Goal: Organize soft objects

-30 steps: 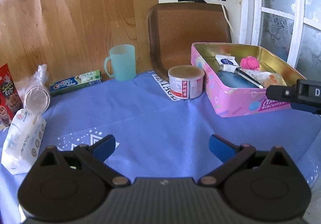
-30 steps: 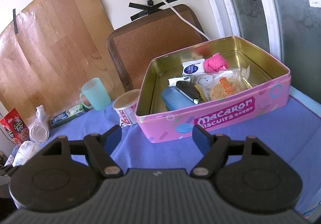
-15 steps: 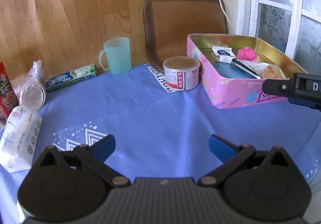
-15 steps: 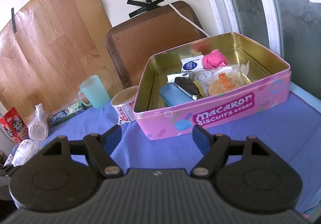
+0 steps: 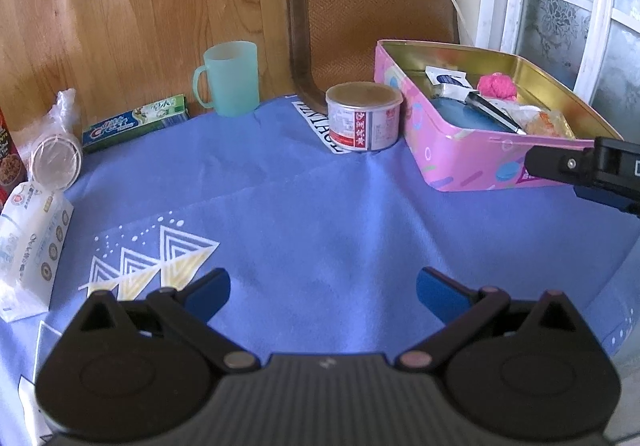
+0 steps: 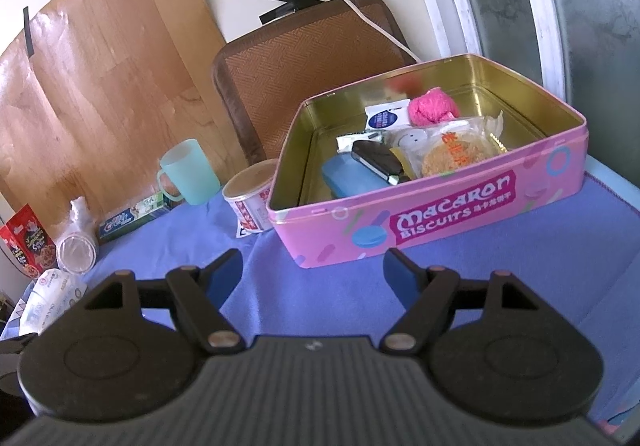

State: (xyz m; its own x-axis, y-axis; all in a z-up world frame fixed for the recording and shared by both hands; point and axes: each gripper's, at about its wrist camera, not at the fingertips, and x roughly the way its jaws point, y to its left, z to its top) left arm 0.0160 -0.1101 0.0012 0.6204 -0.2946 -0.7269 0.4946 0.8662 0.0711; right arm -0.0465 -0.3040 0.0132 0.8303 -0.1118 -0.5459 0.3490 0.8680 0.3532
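A pink biscuit tin (image 6: 440, 214) stands open on the blue cloth, also in the left wrist view (image 5: 464, 162). It holds a pink yarn ball (image 6: 432, 104), a wrapped pastry (image 6: 452, 154), a blue case (image 6: 352, 176), a black item and sachets. A white tissue pack (image 5: 30, 242) lies at the far left. My left gripper (image 5: 323, 288) is open and empty above the cloth. My right gripper (image 6: 313, 272) is open and empty just in front of the tin; it shows at the right edge of the left wrist view (image 5: 584, 170).
A round can (image 5: 363, 116) stands beside the tin's left end. A mint mug (image 5: 230, 78), a toothpaste box (image 5: 136, 122), bagged plastic cups (image 5: 56, 158) and a red snack box (image 6: 26, 242) line the back left. A brown chair back (image 5: 368, 22) stands behind the table.
Both grippers have drawn back a little from the tin and stayed open and empty. The left view has shifted so the table's objects sit lower and closer to the middle.
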